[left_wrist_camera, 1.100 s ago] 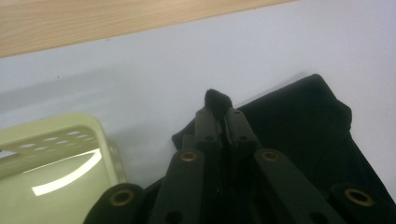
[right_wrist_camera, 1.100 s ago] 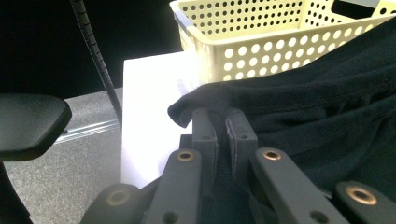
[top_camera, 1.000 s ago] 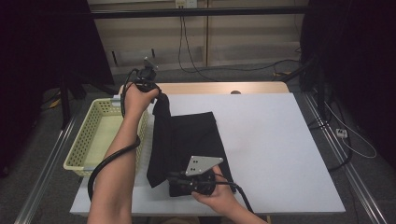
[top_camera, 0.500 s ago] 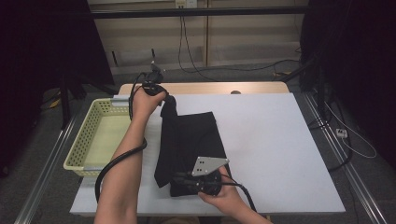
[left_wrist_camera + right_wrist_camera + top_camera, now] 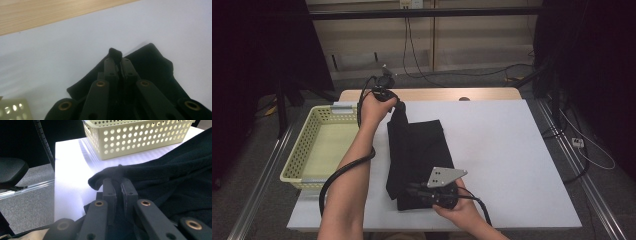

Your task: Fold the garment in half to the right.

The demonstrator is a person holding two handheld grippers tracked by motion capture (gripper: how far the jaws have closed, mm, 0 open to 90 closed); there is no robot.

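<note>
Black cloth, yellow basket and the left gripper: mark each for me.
black cloth (image 5: pixel 422 150), high view, middle of the flat folded part.
yellow basket (image 5: pixel 294 165), high view, its left wall.
left gripper (image 5: pixel 117 61), left gripper view, fingertips shut on a cloth corner.

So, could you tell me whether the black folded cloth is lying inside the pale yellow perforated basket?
No, the black cloth lies on the white table.

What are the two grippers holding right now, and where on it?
Both hold the black folded cloth: the left gripper pinches its far corner, the right gripper pinches its near edge, jaws shut on fabric.
</note>
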